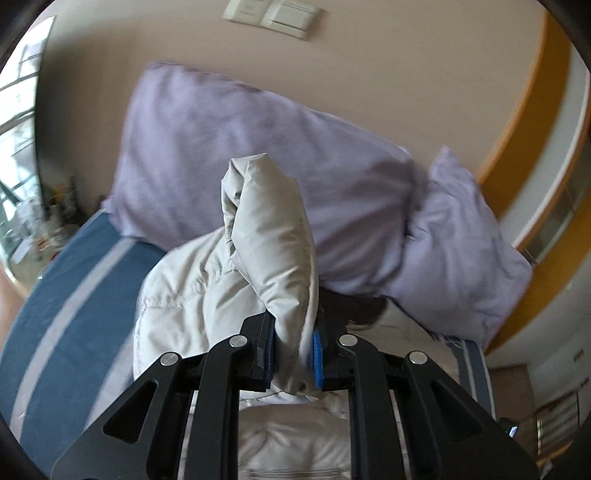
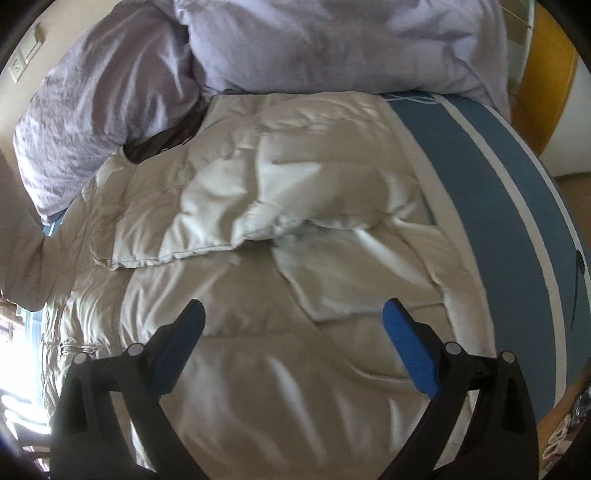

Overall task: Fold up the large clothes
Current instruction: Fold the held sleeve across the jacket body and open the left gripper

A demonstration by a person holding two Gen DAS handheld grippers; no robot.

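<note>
While left tongs (image 1: 293,354) pinch the puffer jacket's (image 2: 258,206) sleeve (image 1: 269,236), right tongs (image 2: 293,332) spread above it

Support: bed (image 2: 517,206), blue cover with pale stripes.
On it: pale grey padded jacket (image 2: 280,229), spread flat.
Head end: two lilac pillows (image 2: 332,40), touching jacket.

Readable text: none.
Wall switch plates (image 1: 271,16): no legible marking.
Bedsheet (image 2: 517,206): dark mark, unreadable.
</note>
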